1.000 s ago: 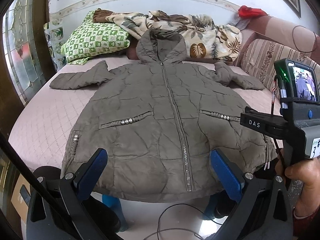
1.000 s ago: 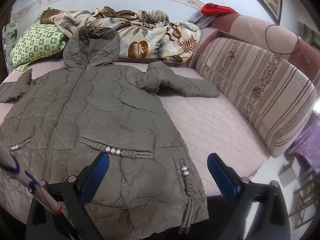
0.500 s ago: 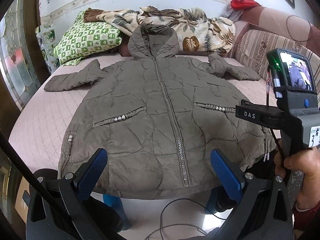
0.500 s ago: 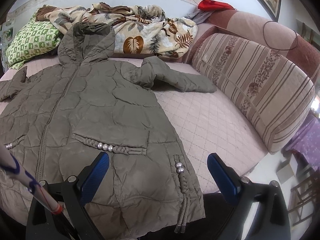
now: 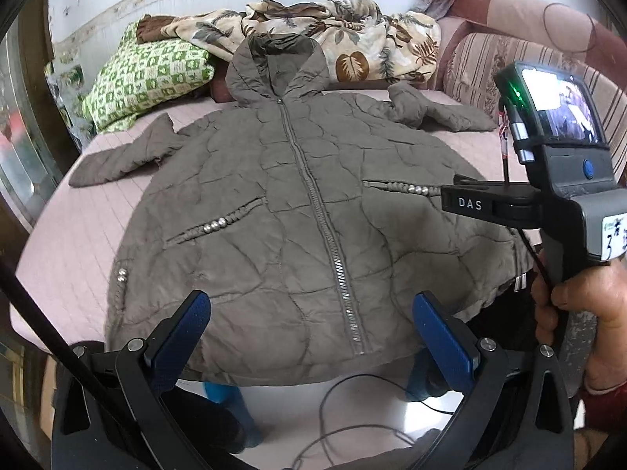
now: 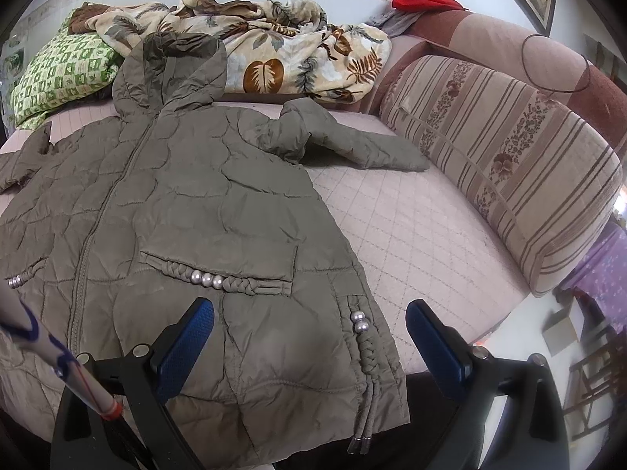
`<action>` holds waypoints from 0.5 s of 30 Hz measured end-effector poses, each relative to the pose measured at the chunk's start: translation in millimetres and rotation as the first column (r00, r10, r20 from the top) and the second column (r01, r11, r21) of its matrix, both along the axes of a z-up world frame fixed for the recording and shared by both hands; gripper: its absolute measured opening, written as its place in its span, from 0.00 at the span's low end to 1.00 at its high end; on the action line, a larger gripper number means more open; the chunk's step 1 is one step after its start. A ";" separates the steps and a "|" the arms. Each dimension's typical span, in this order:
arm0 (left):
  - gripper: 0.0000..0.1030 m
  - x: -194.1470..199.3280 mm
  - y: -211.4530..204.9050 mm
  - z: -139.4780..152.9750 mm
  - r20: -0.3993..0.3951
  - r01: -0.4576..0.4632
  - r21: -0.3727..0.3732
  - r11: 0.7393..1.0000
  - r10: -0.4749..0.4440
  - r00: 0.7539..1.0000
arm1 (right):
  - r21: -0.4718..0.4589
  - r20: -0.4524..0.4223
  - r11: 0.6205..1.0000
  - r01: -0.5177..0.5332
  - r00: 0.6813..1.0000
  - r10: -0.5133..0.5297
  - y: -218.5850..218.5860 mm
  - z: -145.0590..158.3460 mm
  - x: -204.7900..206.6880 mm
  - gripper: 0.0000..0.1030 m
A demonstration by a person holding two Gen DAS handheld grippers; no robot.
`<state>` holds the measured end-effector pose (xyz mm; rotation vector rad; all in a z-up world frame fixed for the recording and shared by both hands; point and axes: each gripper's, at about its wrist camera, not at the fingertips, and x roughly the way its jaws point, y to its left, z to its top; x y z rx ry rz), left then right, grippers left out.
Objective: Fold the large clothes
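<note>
Both views crept closer to the coat [image 5: 298, 211]. My left gripper [image 5: 309, 313] and right gripper [image 6: 309, 321] gape wide, holding nothing. Best start: pinch the sleeve [image 6: 352, 141] cuff at frame centre-right, fold inward.

Home bedroom: bed [image 6: 423, 235], pillow [image 5: 145, 78], blanket [image 6: 298, 58]

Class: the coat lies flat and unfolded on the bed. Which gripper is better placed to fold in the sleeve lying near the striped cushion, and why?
Probably the right gripper: it is open over the coat hem on that side, with the sleeve ahead of it. The left gripper, also open, faces the hem's middle.
</note>
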<state>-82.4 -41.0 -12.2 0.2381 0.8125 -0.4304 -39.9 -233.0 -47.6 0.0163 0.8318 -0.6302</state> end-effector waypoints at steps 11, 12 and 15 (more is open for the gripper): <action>1.00 39.6 43.8 12.1 0.029 -0.197 0.021 0.980 0.196 0.980 | -0.148 -0.101 0.988 -0.036 0.995 0.022 24.5 5.6 15.0 0.97; 1.00 43.7 49.3 14.6 0.036 -0.214 0.019 0.977 0.213 0.976 | -0.146 -0.117 0.988 -0.047 0.993 0.030 25.7 5.0 17.8 0.97; 1.00 56.3 66.3 23.2 0.071 -0.271 0.017 0.962 0.269 0.960 | -0.148 -0.139 0.987 -0.061 0.989 0.040 28.4 4.8 22.9 0.97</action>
